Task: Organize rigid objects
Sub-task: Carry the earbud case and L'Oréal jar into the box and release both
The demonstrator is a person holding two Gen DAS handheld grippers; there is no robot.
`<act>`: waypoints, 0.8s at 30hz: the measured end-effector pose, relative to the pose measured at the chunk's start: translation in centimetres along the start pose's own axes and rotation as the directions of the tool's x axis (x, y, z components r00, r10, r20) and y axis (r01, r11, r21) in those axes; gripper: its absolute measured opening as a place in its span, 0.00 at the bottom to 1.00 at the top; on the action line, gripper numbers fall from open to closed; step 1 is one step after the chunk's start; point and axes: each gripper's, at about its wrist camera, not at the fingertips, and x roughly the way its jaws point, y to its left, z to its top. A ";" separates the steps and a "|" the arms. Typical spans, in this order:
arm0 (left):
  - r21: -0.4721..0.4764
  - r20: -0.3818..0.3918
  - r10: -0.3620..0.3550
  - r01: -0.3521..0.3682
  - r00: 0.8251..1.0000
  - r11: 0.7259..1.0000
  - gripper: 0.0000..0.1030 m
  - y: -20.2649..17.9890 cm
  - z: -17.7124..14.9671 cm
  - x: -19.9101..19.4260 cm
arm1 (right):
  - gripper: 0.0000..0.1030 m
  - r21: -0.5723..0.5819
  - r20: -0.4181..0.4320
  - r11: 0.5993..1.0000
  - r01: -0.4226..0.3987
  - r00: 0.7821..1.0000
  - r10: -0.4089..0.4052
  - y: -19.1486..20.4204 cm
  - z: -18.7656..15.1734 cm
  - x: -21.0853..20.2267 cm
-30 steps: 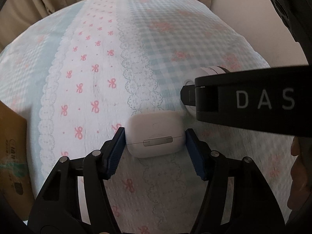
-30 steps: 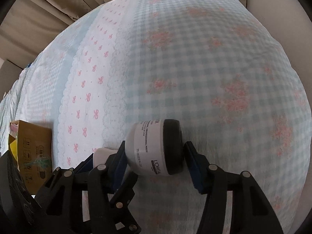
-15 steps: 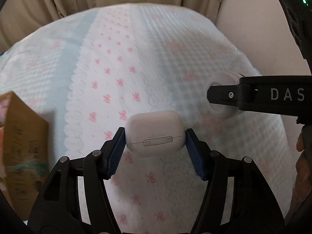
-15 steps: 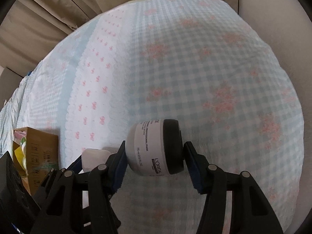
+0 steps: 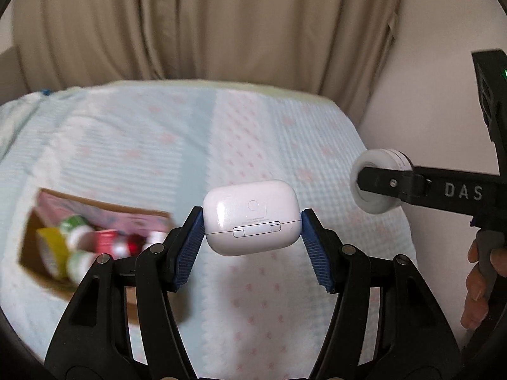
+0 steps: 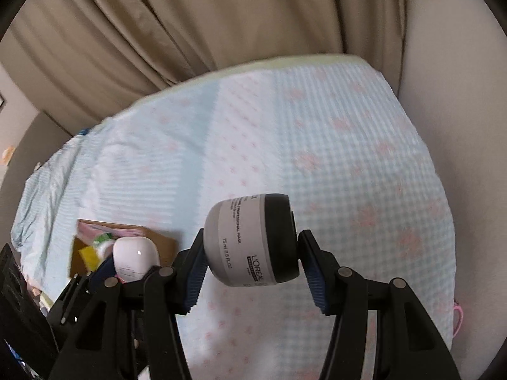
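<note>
Both jaws hold loads above the bed (image 5: 285, 133): left gripper (image 5: 252, 221) clamps the earbuds case (image 5: 252, 217), right gripper (image 6: 250, 247) the jar (image 6: 250, 240). The cardboard box (image 5: 31, 247) lies left, nearer the left hand.

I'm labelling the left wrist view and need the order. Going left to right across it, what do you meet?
cardboard box → white earbuds case clamped in the left gripper → grey jar held in the right gripper → a hand on its handle.
</note>
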 end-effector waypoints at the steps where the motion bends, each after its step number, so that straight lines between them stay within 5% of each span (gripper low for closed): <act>1: -0.008 0.008 0.010 -0.010 1.000 1.000 0.57 0.6 0.4 -1.1 | 0.50 -0.014 0.004 1.000 -0.013 1.000 0.013 1.3 0.2 -1.1; 12: -0.098 0.035 0.131 -0.127 0.991 0.987 0.57 12.1 2.5 -10.0 | 0.50 -0.142 0.006 0.979 -0.150 0.988 0.152 13.7 -0.5 -5.2; 24: -0.044 -0.080 0.102 -0.106 0.992 0.993 0.57 25.6 1.5 -9.6 | 0.49 -0.051 -0.062 0.989 -0.141 0.988 0.138 23.5 -3.9 -0.5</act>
